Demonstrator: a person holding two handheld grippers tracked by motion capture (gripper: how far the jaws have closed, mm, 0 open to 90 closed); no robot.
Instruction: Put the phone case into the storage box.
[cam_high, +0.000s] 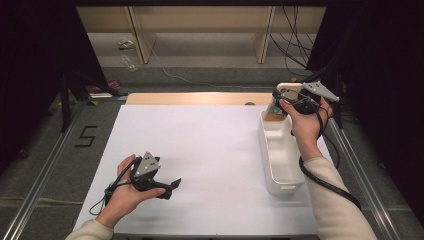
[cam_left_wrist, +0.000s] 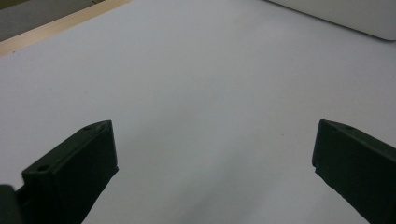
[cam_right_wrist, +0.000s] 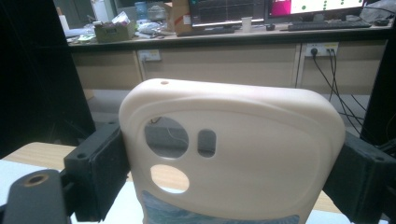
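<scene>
Smooth matt cream plastic phone case (cam_right_wrist: 233, 154), glossy white plastic bin (cam_high: 280, 155), matt white tabletop (cam_high: 200, 150)

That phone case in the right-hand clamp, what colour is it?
The phone case is cream, a pale off-white. The right gripper view shows it best.

The high view looks forward and down on the white table (cam_high: 200, 165) from the person's side, with floor and shelves in the upper part of the frame. The left gripper view looks low and very near over the same table (cam_left_wrist: 196, 93); the white bin (cam_left_wrist: 345, 16) in its upper right corner also appears at the right in the high view (cam_high: 280, 155). The right gripper view faces level toward a desk with monitors (cam_right_wrist: 261, 11), close behind a cream phone case (cam_right_wrist: 243, 154).
</scene>
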